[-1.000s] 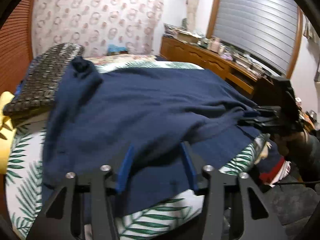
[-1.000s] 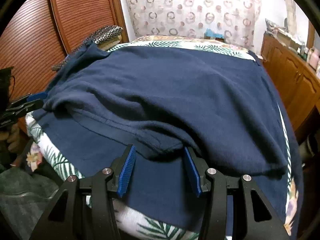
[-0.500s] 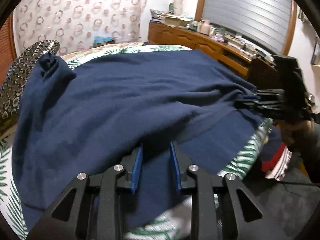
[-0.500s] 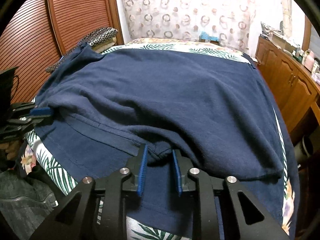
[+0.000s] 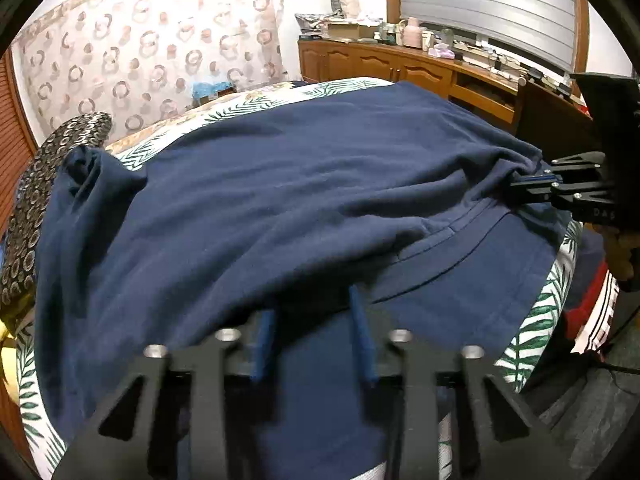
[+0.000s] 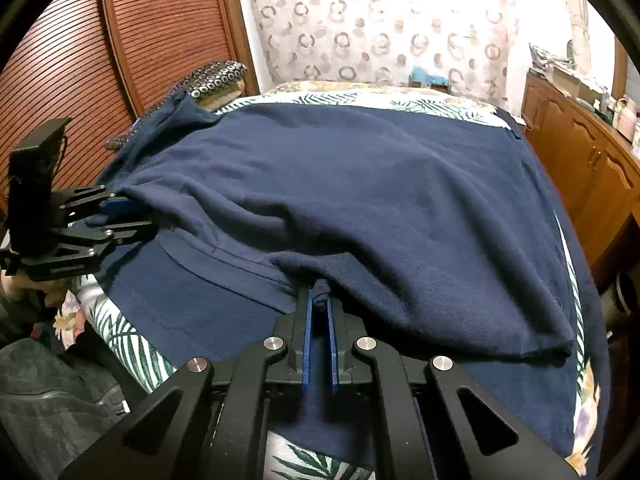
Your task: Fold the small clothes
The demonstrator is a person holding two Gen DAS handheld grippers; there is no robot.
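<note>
A navy shirt [image 5: 280, 208] lies spread over a bed with a palm-leaf sheet [image 5: 536, 328]; its near part is doubled over into a long fold [image 6: 240, 232]. My left gripper [image 5: 312, 304] sits at that fold's edge. Its jaws are closing with cloth between the blue pads, and a gap still shows. In the right wrist view my left gripper [image 6: 128, 214] is at the far left, straddling the fold's end. My right gripper [image 6: 318, 292] is shut on a bunch of the fold, and it shows at the right in the left wrist view [image 5: 520, 184].
A patterned cushion [image 5: 44, 184] lies at the bed's far left, by a slatted wooden door [image 6: 120, 40]. A wooden sideboard [image 5: 400, 68] with clutter runs along the right wall. Other clothes [image 5: 592, 320] hang off the bed's right side. A dark bag [image 6: 52, 392] lies below left.
My right jaws have closed onto the shirt's fold. My left jaws have narrowed around the fold, and the left gripper has slid sideways along the bed's edge.
</note>
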